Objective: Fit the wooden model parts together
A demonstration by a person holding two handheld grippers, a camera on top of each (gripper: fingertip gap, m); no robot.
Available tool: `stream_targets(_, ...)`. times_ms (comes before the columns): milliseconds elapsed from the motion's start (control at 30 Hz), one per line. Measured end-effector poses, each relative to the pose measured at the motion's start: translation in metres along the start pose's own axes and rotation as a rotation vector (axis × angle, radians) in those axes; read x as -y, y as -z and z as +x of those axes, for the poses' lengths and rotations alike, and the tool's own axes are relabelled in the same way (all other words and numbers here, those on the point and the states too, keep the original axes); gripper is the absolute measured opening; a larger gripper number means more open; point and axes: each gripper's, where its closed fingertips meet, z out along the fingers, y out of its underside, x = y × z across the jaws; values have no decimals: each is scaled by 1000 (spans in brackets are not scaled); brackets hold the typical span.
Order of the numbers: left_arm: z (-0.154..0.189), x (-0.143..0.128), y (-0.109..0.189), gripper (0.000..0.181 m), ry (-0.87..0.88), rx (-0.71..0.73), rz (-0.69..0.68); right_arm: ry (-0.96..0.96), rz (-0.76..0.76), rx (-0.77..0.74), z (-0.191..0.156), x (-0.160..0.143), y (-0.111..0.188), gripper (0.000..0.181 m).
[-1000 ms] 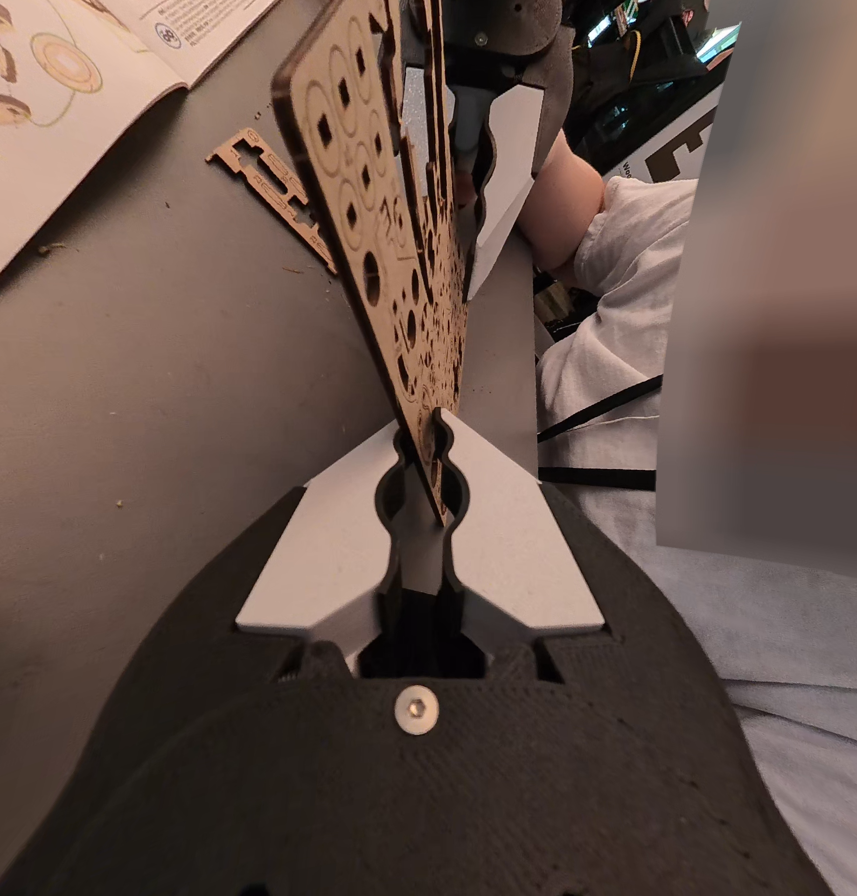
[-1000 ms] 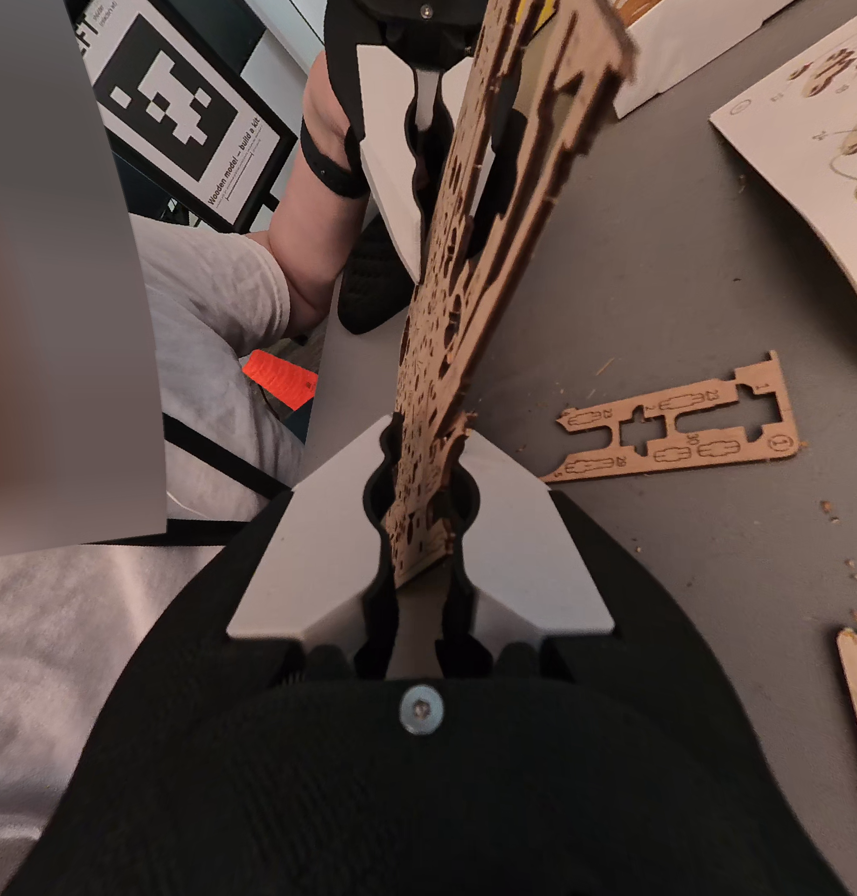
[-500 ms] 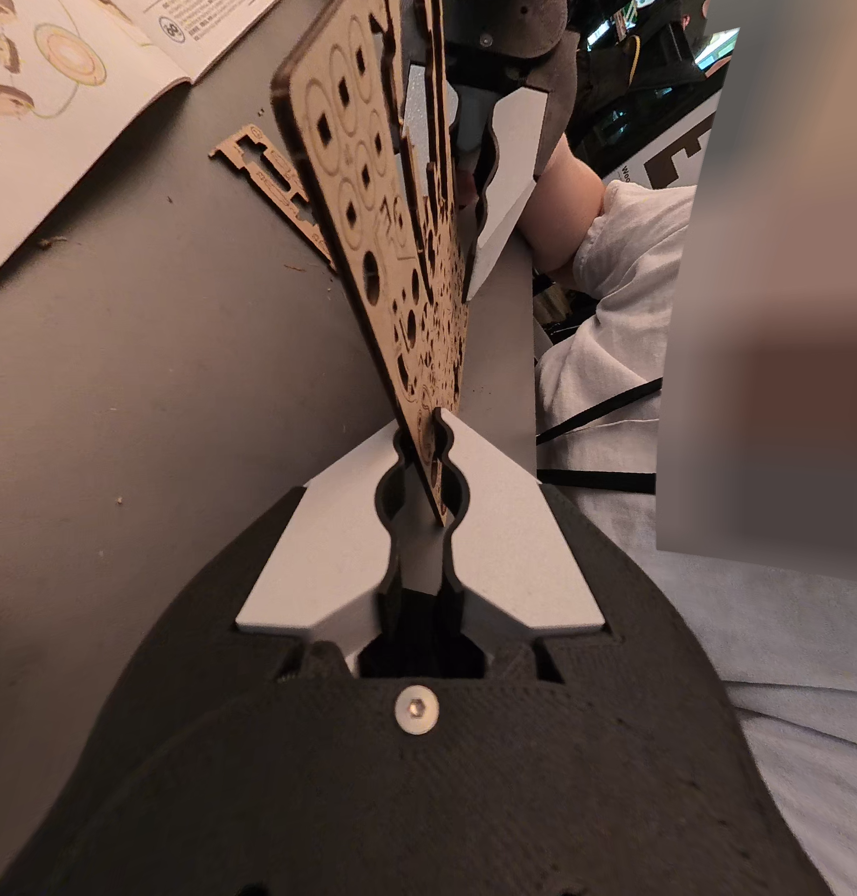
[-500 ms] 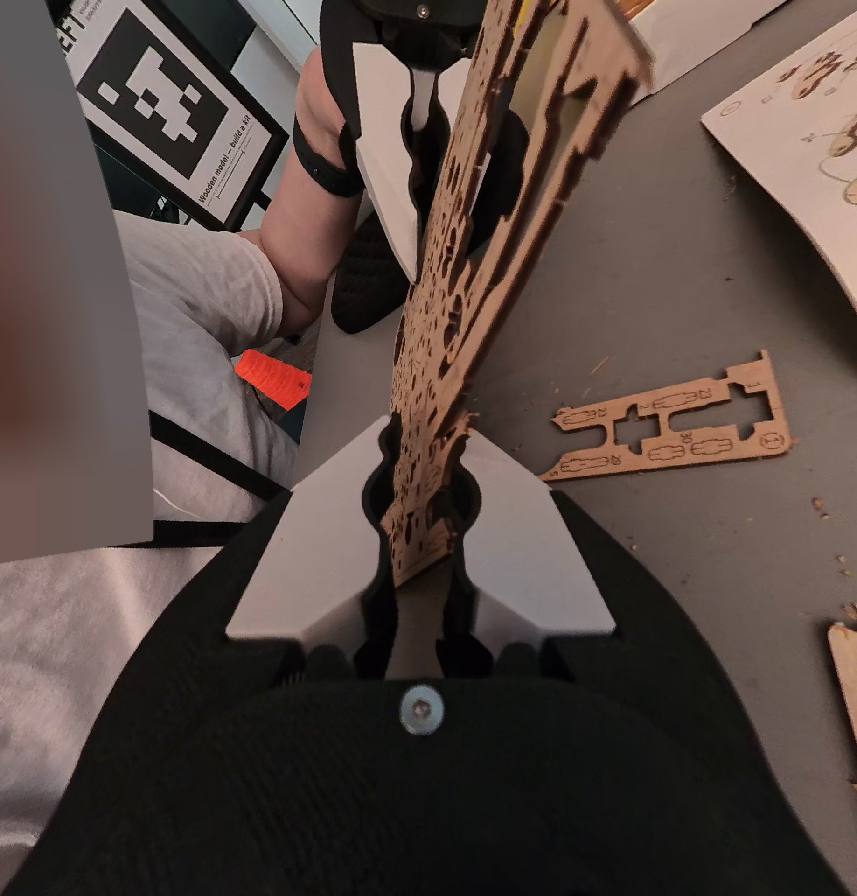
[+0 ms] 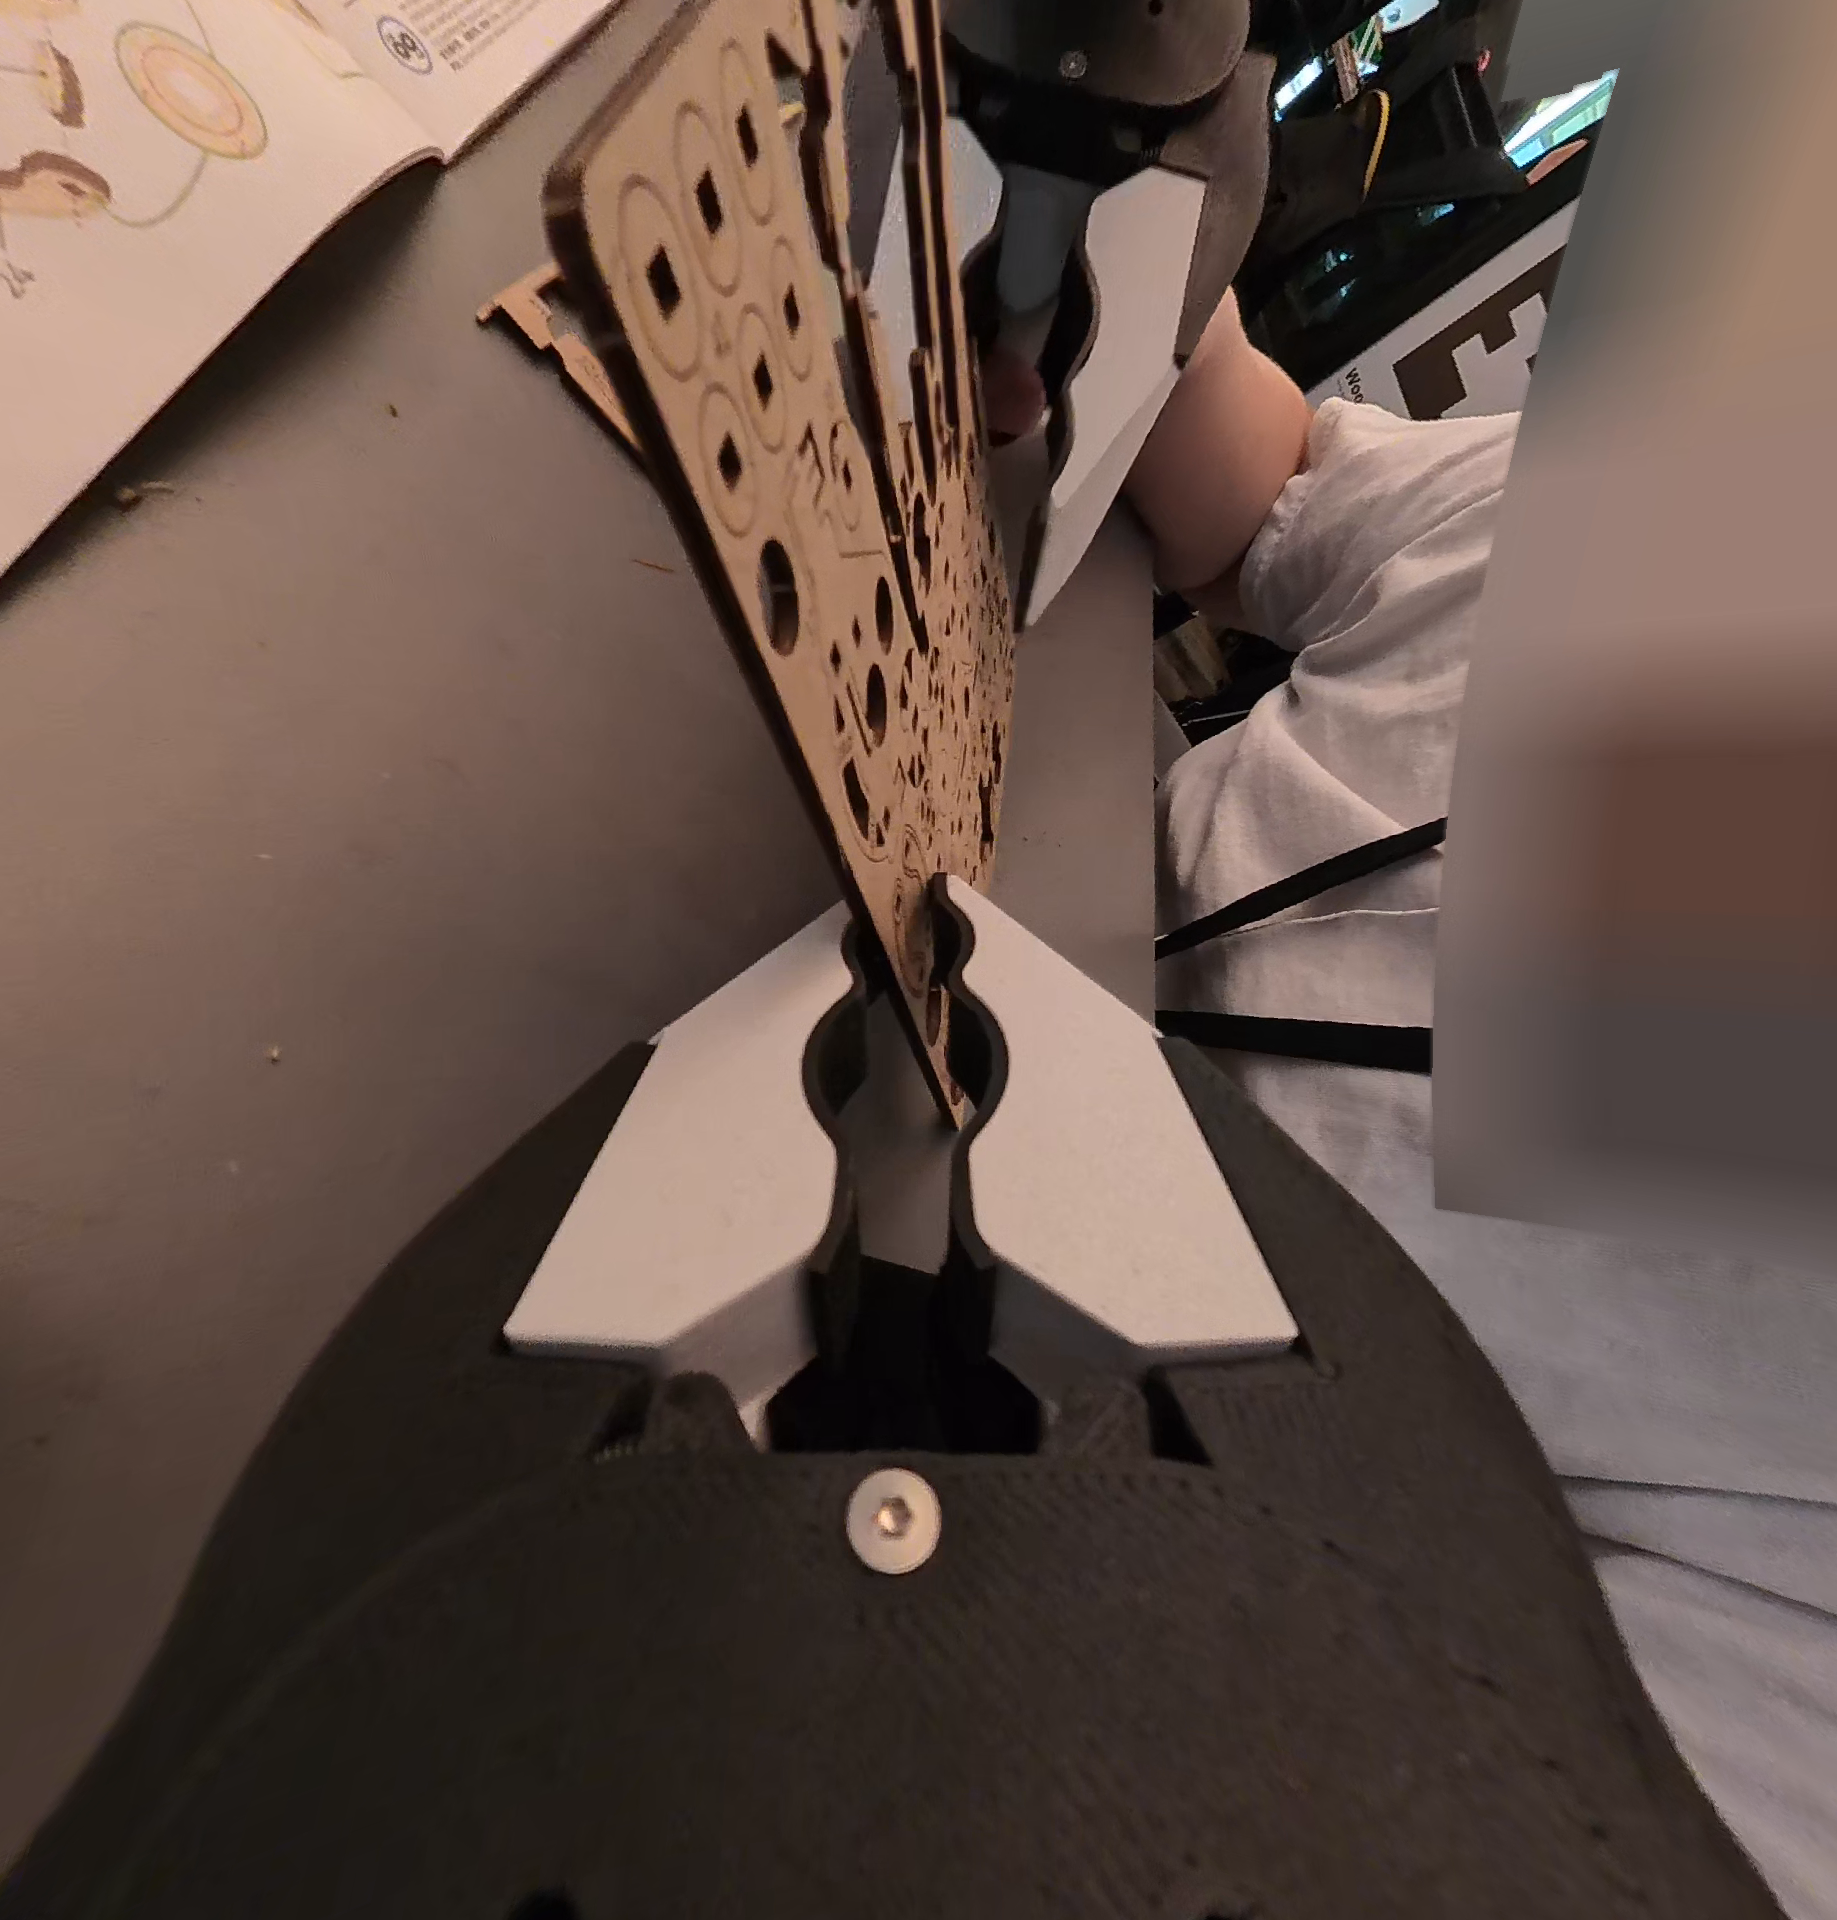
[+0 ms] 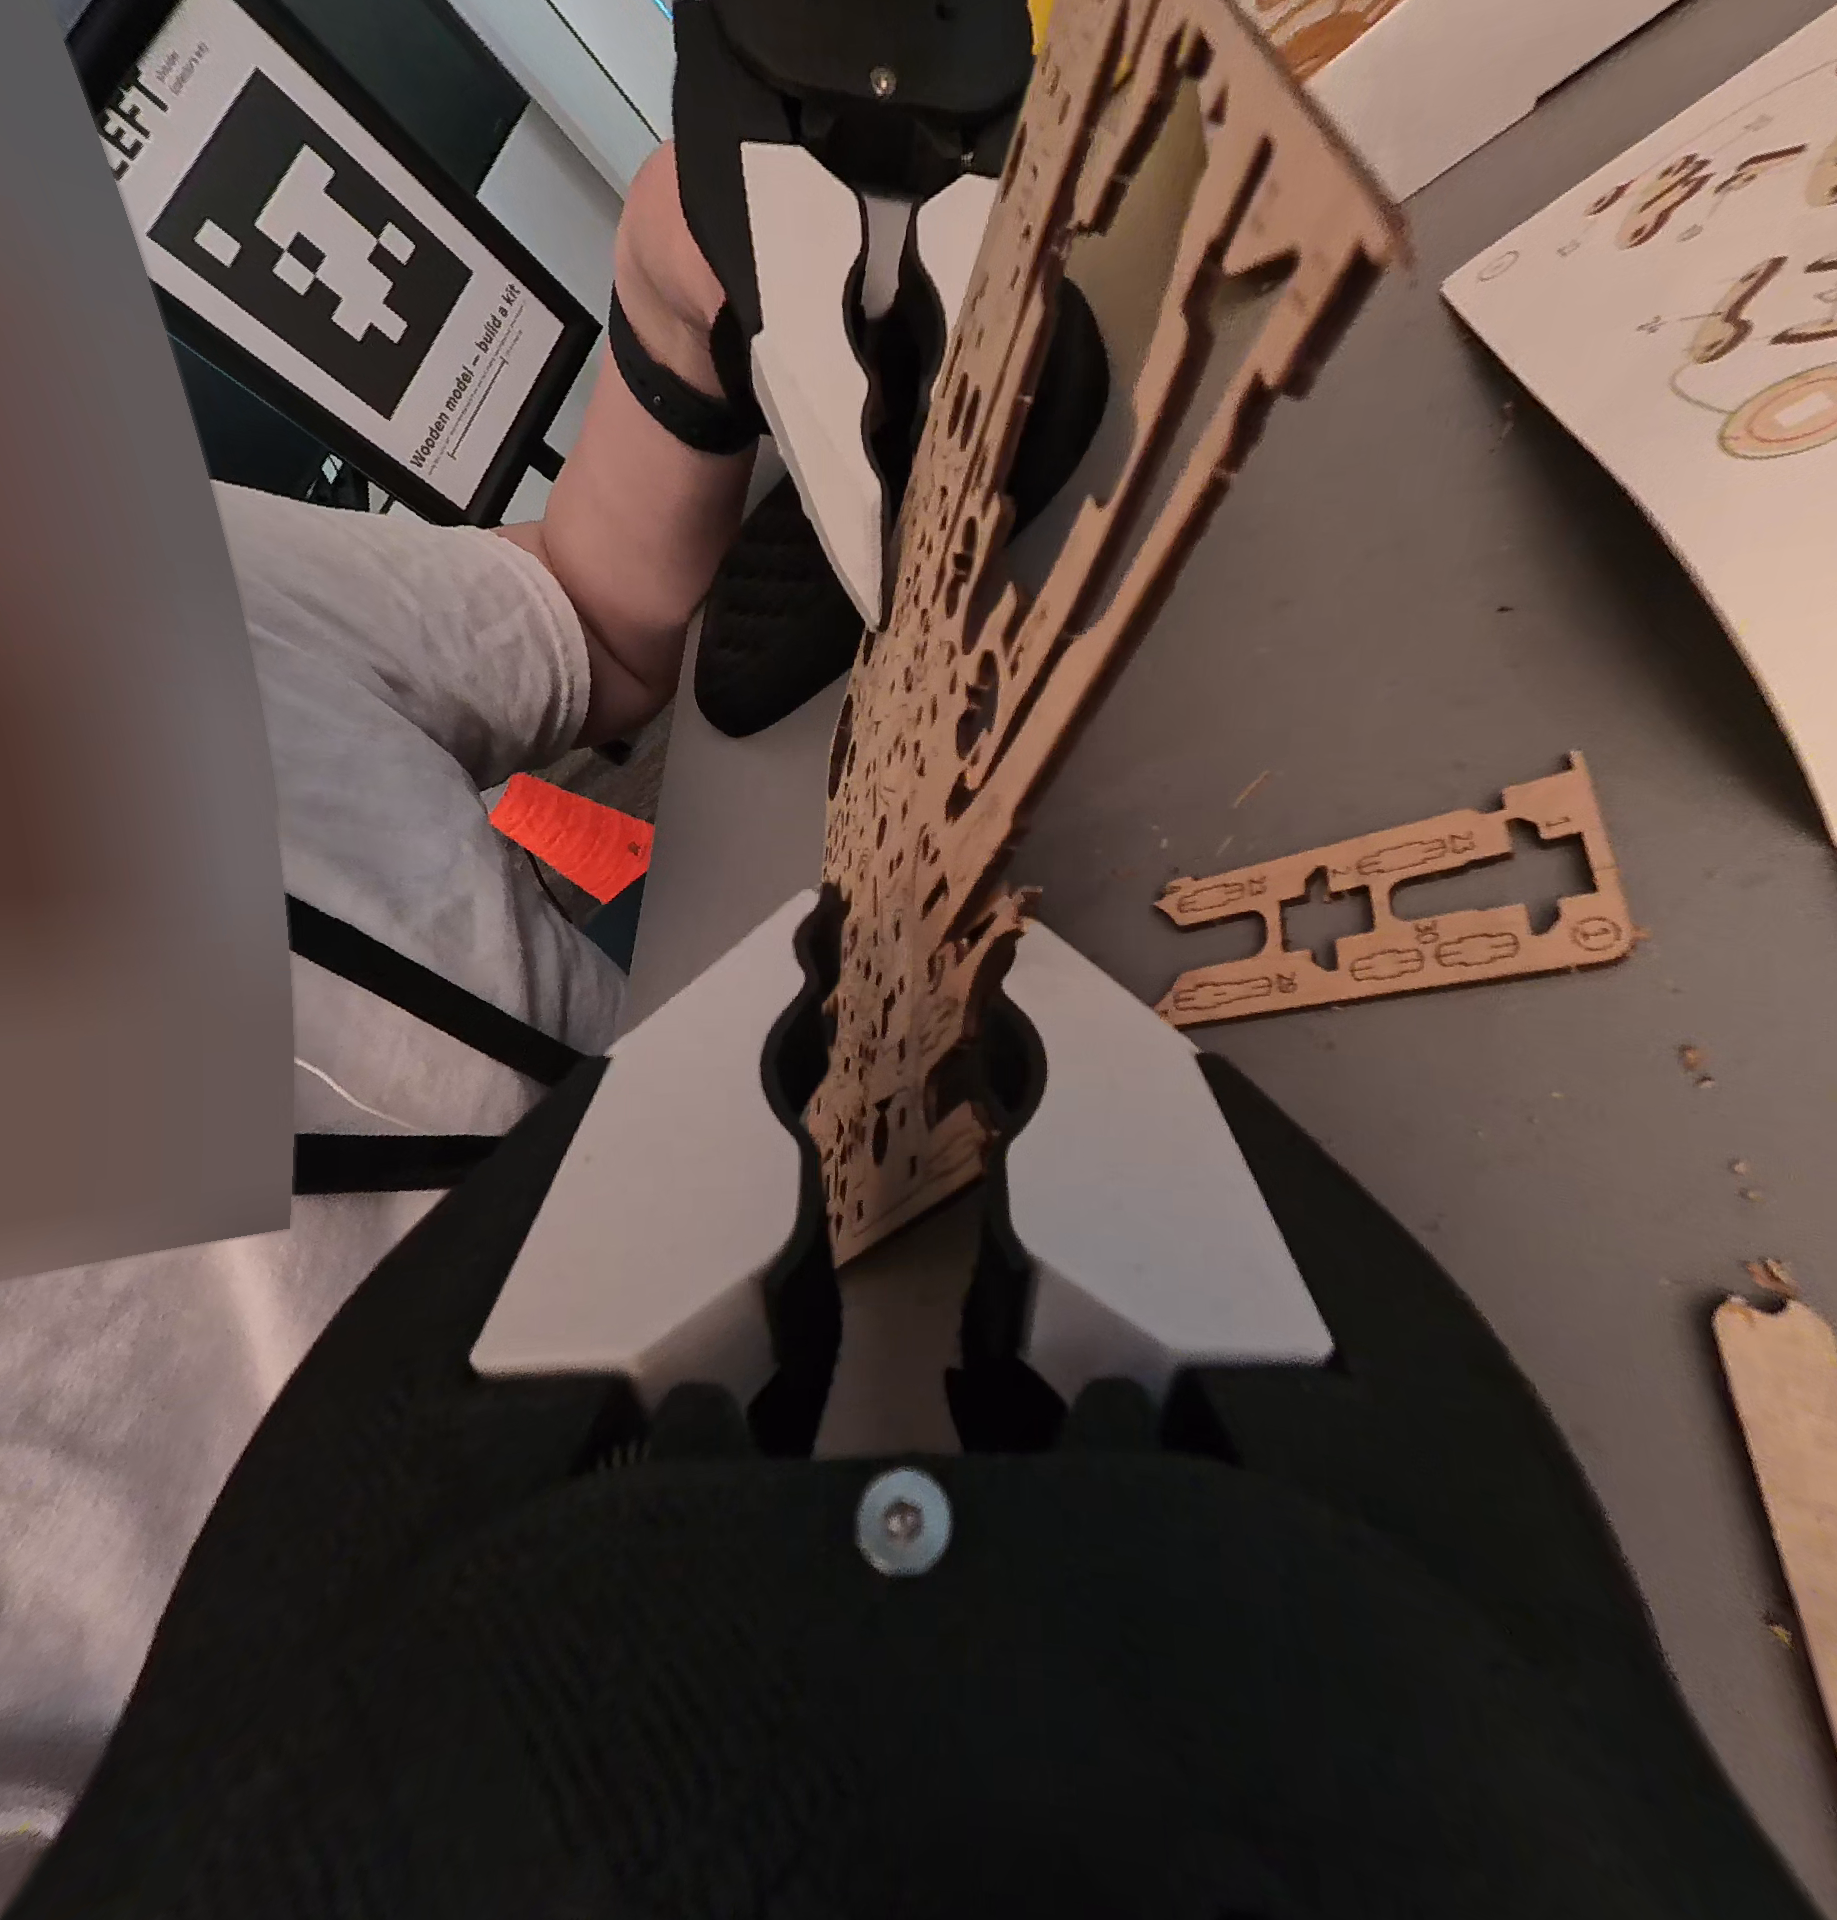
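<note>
A laser-cut wooden parts sheet (image 5: 789, 499) with many punched holes stands on edge above the grey table (image 5: 322, 831). My left gripper (image 5: 898, 909) is shut on its near end. The white finger (image 5: 1132, 312) of the right gripper shows at the sheet's far end. In the right wrist view my right gripper (image 6: 914, 920) is shut on the other end of the same sheet (image 6: 1007, 582). The left gripper's white finger (image 6: 810, 364) shows beyond it. The sheet spans between both grippers, tilted.
A small punched-out wooden frame (image 6: 1392, 914) lies flat on the table to the right. A plain wooden strip (image 6: 1807, 1475) lies near the right edge. An open instruction booklet (image 5: 166, 208) (image 6: 1724, 312) lies at the back. A person sits at the table edge (image 5: 1132, 779). The gap from one gripper's tips to the other's is roughly 7 cm.
Both grippers keep their hold on the sheet. The sheet's far end leans slightly more to the right in the right wrist view. Nothing else has moved.
</note>
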Motion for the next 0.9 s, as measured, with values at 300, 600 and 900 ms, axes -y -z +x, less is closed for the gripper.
stream_targets(300, -3, 3, 1, 5, 17, 7, 23, 60, 65, -72, 3, 15, 2, 53)
stream_targets(600, -3, 8, 0, 4, 14, 16, 47, 111, 12, -452, 37, 25, 2, 88)
stream_targets(900, -5, 10, 0, 5, 20, 36, 64, 54, -17, -620, 52, 30, -10, 111)
